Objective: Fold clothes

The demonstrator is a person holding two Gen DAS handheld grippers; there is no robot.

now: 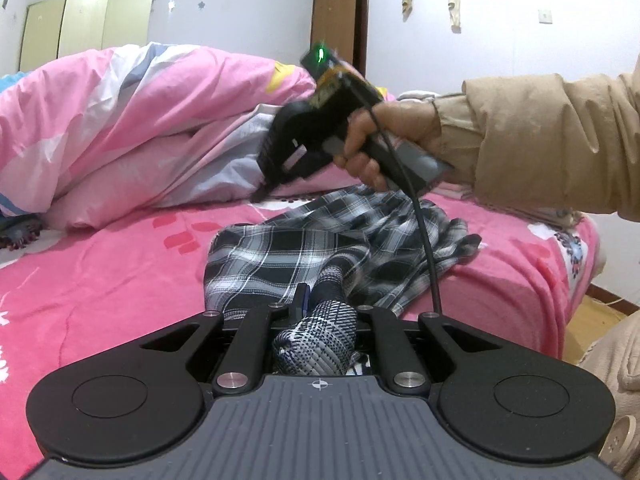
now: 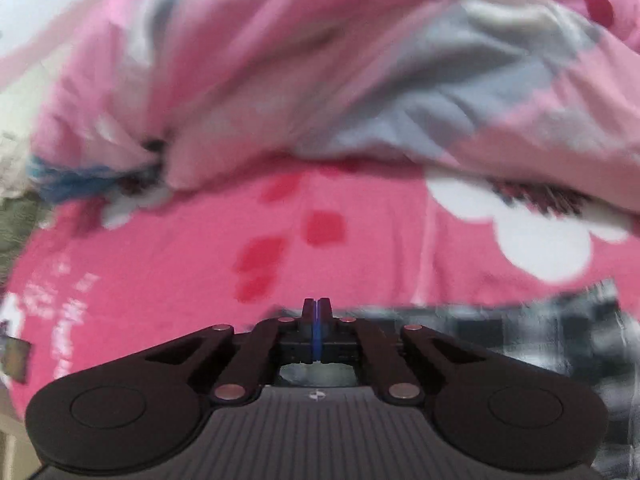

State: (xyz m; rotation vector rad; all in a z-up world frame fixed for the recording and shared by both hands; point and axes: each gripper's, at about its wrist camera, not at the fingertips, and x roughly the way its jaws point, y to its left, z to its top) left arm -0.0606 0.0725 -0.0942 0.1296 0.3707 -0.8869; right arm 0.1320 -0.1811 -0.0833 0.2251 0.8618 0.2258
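One plaid shirt (image 1: 320, 240) fills the frame's centre, clenched by the left gripper (image 1: 310, 300); only the right view shows the right gripper (image 2: 317, 308) closed, empty.

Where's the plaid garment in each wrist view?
Left wrist: plaid garment centre frame on the bed, one bunched end pinched in the left tongs.
Right wrist: blurred strip at the lower right edge.
Shared landmark: pink bedsheet under it.
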